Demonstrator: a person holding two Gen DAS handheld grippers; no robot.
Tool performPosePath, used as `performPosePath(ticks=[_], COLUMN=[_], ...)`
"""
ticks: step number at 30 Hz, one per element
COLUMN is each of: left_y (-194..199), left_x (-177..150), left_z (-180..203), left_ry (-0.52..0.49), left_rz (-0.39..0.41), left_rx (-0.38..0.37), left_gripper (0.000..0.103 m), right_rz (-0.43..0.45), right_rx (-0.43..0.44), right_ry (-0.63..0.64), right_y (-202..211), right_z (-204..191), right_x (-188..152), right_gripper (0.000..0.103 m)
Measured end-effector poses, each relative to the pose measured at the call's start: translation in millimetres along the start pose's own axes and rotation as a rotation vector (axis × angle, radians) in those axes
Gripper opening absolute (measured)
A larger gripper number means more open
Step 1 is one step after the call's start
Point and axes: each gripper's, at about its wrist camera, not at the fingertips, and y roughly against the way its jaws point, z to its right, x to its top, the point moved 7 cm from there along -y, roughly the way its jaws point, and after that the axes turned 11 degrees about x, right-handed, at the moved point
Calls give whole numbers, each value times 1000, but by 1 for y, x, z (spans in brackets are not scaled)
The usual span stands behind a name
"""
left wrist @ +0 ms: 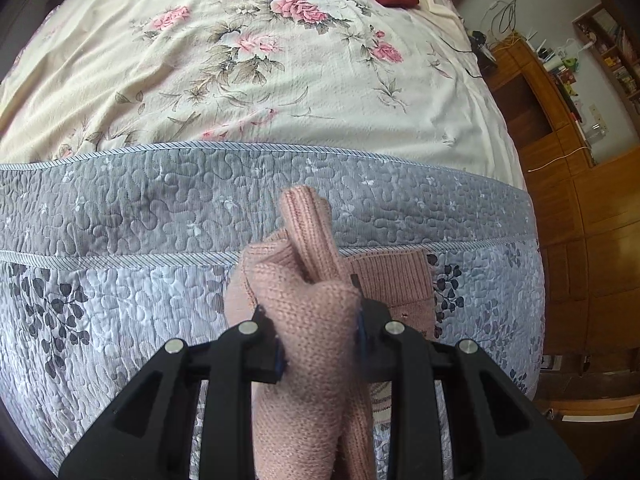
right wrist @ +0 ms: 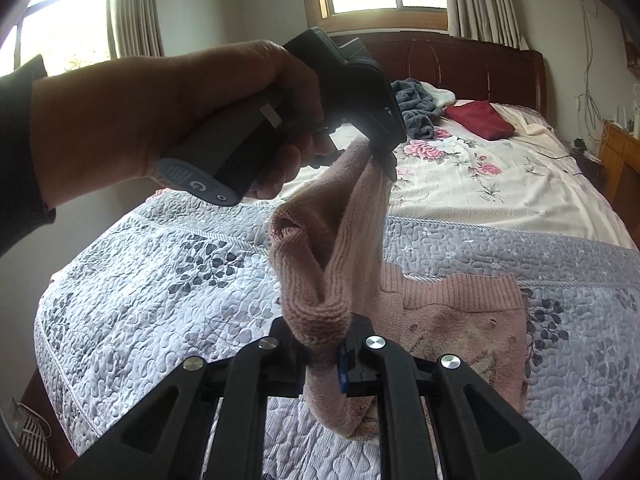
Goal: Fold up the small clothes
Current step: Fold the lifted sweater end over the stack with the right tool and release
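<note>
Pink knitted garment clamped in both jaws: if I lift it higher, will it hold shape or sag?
The pink knitted garment will likely sag: it already droops between the left gripper and right gripper. Probably light, since part lies limp on the grey quilted bedspread. The ribbed knit seems unlikely to slip.

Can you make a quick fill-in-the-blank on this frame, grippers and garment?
1. Both grippers are shut on the ____ knit garment.
2. Part of the garment lies on the grey ____.
3. A folded ____ cloth lies near the headboard.
4. The left gripper is held by a ____.

Missing: pink; quilt; red; hand
</note>
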Motion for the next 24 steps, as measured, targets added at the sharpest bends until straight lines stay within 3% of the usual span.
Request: performPosePath(ticks=[12,24], left_y=[-18,-70], left_x=[1,-12], left_z=[57,115], left_ry=[-18,-113], left_rz=[17,28], left_rx=[51,185], left_gripper=[24,24], right_rz=[26,25], right_rx=[16,28], right_ry=[-135,-308], right_y=[29,37], right_z=[52,110], right_x=[-13,-54], right_gripper=[11,11])
